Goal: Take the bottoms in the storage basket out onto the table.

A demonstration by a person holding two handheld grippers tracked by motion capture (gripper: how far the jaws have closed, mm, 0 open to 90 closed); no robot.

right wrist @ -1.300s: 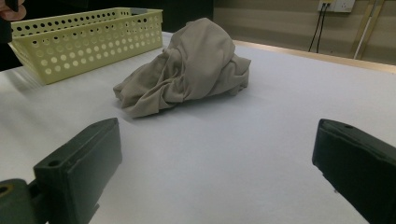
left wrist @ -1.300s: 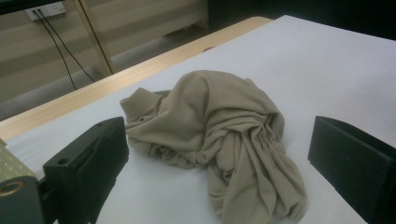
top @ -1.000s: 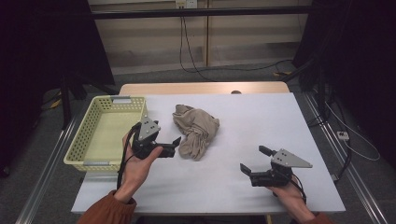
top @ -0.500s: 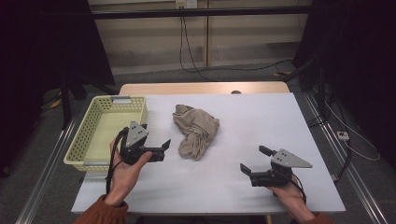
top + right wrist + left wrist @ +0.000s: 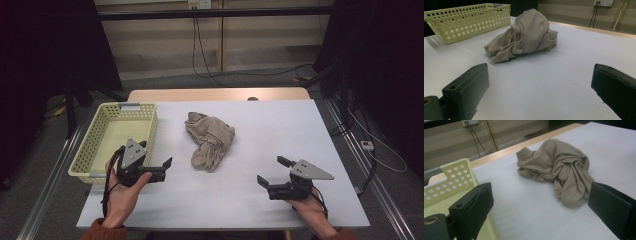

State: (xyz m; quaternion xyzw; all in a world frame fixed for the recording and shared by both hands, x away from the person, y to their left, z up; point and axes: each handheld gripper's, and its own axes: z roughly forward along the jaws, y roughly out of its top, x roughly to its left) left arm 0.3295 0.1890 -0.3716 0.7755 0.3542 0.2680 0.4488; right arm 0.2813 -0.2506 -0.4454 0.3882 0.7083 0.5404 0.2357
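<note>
Cloth (image 5: pixel 210 140) crumpled mid-table – both grippers (fingers spread) apart from it

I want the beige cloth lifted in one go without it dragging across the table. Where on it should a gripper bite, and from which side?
Probably the raised, bunched folds at the middle of the beige cloth, coming down from above with jaws wide. That is its tallest, thickest part; the edges lie thin on the table. The left gripper is nearer and already open.

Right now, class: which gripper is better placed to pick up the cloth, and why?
Left. The left gripper sits open close beside the cloth, jaws toward it; the right gripper is farther off.
</note>
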